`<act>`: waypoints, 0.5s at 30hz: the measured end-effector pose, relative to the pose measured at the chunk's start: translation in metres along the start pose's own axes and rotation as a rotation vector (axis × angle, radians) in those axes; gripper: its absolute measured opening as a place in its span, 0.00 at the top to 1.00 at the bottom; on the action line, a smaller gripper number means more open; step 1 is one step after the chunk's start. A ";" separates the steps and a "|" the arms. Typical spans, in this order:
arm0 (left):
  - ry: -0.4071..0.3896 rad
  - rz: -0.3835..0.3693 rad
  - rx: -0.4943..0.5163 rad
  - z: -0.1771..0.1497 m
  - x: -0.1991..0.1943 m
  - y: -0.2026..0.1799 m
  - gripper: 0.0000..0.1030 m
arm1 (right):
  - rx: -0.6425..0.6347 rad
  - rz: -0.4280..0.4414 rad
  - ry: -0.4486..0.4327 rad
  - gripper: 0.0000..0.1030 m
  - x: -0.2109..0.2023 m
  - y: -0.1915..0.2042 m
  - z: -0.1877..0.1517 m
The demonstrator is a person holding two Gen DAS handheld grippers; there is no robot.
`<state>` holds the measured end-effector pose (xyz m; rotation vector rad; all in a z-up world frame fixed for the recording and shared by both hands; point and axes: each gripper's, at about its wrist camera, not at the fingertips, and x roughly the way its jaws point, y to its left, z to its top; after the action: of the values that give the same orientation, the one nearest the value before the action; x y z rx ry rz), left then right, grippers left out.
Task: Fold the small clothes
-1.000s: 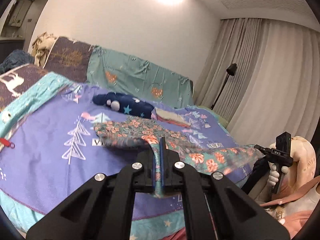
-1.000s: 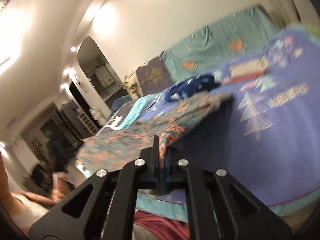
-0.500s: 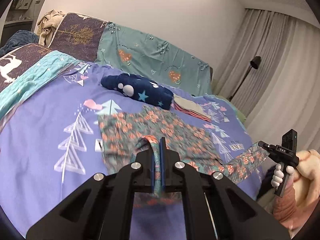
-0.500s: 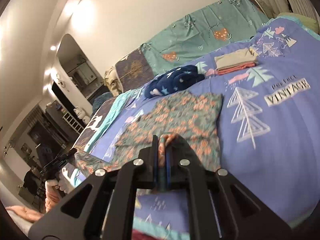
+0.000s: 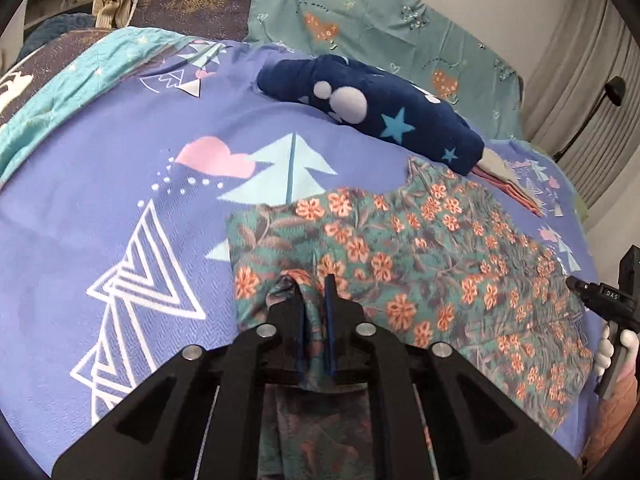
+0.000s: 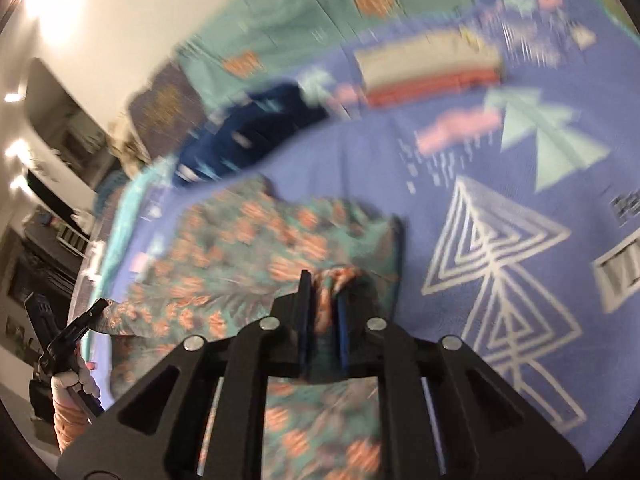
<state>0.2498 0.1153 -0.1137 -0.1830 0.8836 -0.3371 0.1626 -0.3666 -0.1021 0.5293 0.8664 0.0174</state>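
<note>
A teal garment with orange flowers [image 5: 400, 248] lies spread on the purple bedspread [image 5: 120, 184]. My left gripper [image 5: 312, 284] holds a bunched corner of it between its fingers, low over the bed; the jaws stand slightly apart around the cloth. My right gripper [image 6: 324, 284] holds another bunched corner of the floral garment [image 6: 240, 248]; that view is blurred. The right gripper also shows in the left wrist view [image 5: 600, 296] at the garment's right edge, and the left one in the right wrist view [image 6: 76, 328].
A navy star-patterned fleece [image 5: 372, 108] lies beyond the garment. A folded stack of beige and pink clothes [image 5: 512, 184] sits to its right. Teal and brown pillows [image 5: 360, 20] line the back. A floor lamp [image 5: 612, 92] stands by the curtains.
Both grippers have lowered the floral garment onto the bed and moved forward over it. The garment now lies flatter, and the jaws have loosened a little around the cloth.
</note>
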 end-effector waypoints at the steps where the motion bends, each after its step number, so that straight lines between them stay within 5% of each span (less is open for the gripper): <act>1: -0.012 -0.007 0.002 -0.001 -0.006 0.002 0.75 | -0.018 0.003 -0.007 0.80 0.001 -0.001 -0.002; 4: -0.074 0.017 0.041 -0.004 -0.037 -0.001 0.51 | -0.131 -0.025 -0.060 0.61 -0.019 0.001 -0.006; 8: -0.065 0.045 0.175 -0.027 -0.063 -0.011 0.44 | -0.355 -0.105 -0.100 0.43 -0.047 0.012 -0.024; 13: 0.039 0.177 0.387 -0.050 -0.034 -0.028 0.22 | -0.635 -0.233 -0.001 0.34 -0.031 0.030 -0.063; 15: -0.023 0.217 0.420 -0.039 -0.024 -0.032 0.21 | -0.681 -0.285 0.017 0.33 -0.014 0.034 -0.069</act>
<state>0.1989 0.0939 -0.1112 0.2949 0.7832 -0.3098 0.1100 -0.3101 -0.1129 -0.2324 0.8837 0.0542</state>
